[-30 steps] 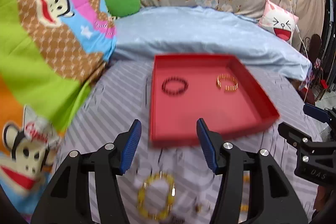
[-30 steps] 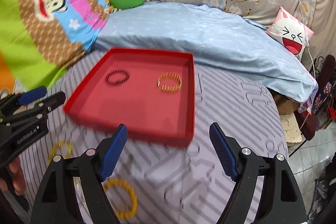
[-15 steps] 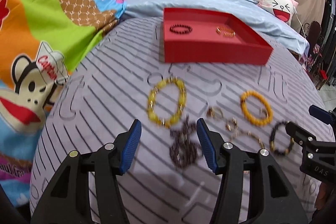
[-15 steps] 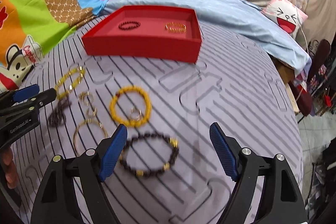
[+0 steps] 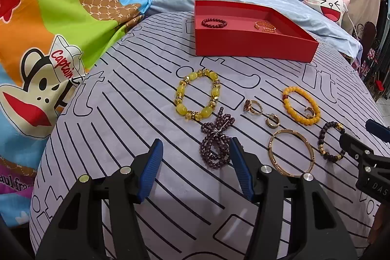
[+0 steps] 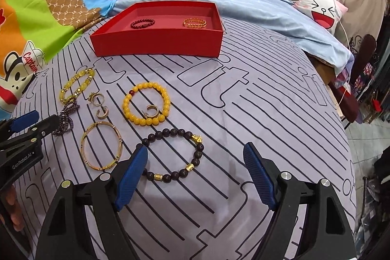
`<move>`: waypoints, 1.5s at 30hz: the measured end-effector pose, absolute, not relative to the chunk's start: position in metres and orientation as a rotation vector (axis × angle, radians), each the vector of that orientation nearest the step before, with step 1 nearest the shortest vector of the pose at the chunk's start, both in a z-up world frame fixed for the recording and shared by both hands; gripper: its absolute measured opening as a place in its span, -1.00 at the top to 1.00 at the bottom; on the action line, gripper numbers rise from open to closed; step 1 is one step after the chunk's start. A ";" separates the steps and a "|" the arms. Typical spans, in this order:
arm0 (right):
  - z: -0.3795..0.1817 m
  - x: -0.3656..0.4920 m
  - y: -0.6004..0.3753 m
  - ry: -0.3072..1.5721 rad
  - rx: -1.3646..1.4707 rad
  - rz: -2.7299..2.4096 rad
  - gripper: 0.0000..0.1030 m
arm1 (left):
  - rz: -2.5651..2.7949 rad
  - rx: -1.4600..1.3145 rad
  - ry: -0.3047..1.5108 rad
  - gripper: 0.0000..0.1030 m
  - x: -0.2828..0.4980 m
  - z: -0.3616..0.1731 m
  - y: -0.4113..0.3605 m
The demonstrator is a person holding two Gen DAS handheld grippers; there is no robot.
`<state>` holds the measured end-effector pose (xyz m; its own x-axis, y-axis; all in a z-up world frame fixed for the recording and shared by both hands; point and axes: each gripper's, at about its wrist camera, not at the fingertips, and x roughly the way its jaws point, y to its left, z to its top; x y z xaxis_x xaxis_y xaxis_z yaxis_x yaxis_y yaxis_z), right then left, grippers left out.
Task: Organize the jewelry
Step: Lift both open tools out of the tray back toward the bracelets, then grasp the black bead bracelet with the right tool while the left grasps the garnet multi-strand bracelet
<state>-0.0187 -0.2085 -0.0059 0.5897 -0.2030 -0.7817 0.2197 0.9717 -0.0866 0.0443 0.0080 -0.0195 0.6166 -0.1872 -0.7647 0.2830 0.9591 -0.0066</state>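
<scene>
**Both grippers drop from the tray to the loose jewelry**

Left wrist view: a second ago we looked over the red tray (image 5: pixel 253 48) at close range; now we have pulled back and sunk toward the striped sheet (image 5: pixel 136 118), and the loose pieces lie sharp before us. Our left gripper (image 5: pixel 195 157) stands partly open and empty, and the purple bead strand (image 5: pixel 215 140) lies just ahead between its fingertips, close to the right-hand one. Beyond are the yellow crystal bracelet (image 5: pixel 197 94), a ring (image 5: pixel 252 107), an earring (image 5: pixel 272 121), the gold bangle (image 5: pixel 290 152) and the orange bead bracelet (image 5: pixel 301 105). The tray holds a dark red bracelet (image 5: pixel 214 23) and a gold cuff (image 5: pixel 265 26). We judge two pieces sorted and the strand likely next. We read "Captain" on the cartoon blanket (image 5: pixel 61 62) and "DAS" on the other tool at the right edge.

Right wrist view: our right gripper (image 6: pixel 195 162) hangs wide and empty over the dark bead bracelet with gold charms (image 6: pixel 175 152), its left pad touching or just over the beads. This view too has sunk from tray to sheet. "GenRobot.AI" shows on the left tool.
</scene>
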 end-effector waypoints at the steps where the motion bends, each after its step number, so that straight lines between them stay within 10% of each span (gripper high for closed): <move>1: -0.006 -0.018 -0.209 0.908 0.025 -0.247 -0.49 | -0.270 0.118 0.868 -0.05 0.044 -0.020 0.008; 12: -0.015 -0.008 -0.214 0.922 0.035 -0.260 -0.42 | -0.262 0.123 0.875 -0.13 0.043 -0.024 0.004; 45: -0.025 -0.006 -0.213 0.922 0.100 -0.179 0.65 | -0.261 0.010 0.913 -0.19 0.059 -0.029 0.019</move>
<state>-0.0064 -0.2130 -0.0249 0.5909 -0.1107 -0.7991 0.1964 0.9805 0.0094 0.0590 0.0191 -0.0285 0.5822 -0.2189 -0.7830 0.2274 0.9685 -0.1017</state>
